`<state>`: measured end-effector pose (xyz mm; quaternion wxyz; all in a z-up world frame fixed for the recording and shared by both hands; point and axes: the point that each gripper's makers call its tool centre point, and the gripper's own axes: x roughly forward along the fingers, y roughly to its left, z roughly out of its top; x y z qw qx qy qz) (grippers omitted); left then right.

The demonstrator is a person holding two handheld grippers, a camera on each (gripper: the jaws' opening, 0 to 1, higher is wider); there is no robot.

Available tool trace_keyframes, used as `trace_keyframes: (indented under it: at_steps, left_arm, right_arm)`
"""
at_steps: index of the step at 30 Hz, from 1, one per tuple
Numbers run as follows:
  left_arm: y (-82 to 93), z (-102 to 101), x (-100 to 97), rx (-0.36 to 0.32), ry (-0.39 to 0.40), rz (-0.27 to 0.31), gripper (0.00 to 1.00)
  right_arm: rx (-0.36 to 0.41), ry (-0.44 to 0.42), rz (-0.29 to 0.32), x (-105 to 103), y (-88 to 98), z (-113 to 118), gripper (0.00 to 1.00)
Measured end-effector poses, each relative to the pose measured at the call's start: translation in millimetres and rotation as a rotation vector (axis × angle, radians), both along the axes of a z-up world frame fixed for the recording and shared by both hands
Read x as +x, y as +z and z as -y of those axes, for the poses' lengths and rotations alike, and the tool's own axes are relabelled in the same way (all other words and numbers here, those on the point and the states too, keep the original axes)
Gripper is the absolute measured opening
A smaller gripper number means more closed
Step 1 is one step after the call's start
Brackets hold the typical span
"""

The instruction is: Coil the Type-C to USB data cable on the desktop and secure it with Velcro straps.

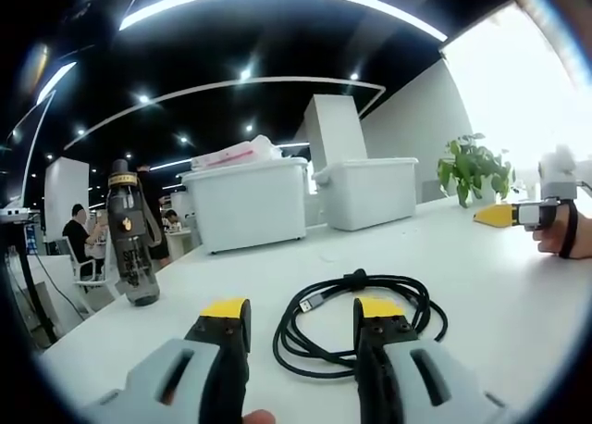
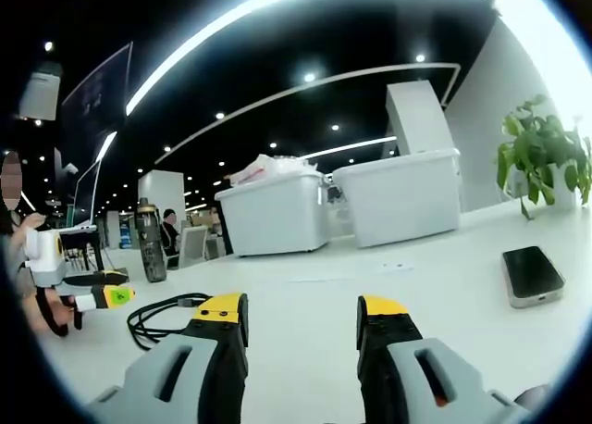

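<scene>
My left gripper (image 1: 301,315) and right gripper (image 2: 302,310) both gape empty, the coiled cable (image 1: 356,318) at twelve o'clock of the left.

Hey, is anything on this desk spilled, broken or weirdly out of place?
Nothing stands out. The black cable lies loosely coiled on the white desk, the bottle stands upright, and the phone lies flat. Both storage bins sit level.

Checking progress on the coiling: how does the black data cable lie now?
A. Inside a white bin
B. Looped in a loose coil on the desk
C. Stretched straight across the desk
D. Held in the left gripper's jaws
B: the black data cable lies in loose loops on the white desk, ahead of the open left gripper.
</scene>
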<state>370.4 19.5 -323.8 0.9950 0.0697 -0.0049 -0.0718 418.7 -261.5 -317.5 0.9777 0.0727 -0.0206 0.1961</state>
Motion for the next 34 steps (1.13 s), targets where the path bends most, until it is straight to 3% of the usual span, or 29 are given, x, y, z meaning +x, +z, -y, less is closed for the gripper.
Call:
trace_keyframes:
  at_steps: [9, 34]
  left_arm:
    - [-2.6, -1.5, 1.7, -0.034, 0.001, -0.013, 0.46]
    - [-9.2, 1.2, 1.5, -0.027, -0.001, -0.033, 0.46]
  right_arm:
    - [-0.002, -0.001, 0.000, -0.6, -0.2, 0.5, 0.46]
    - [-0.006, 0.000, 0.000, -1.2, -0.7, 0.4, 0.46]
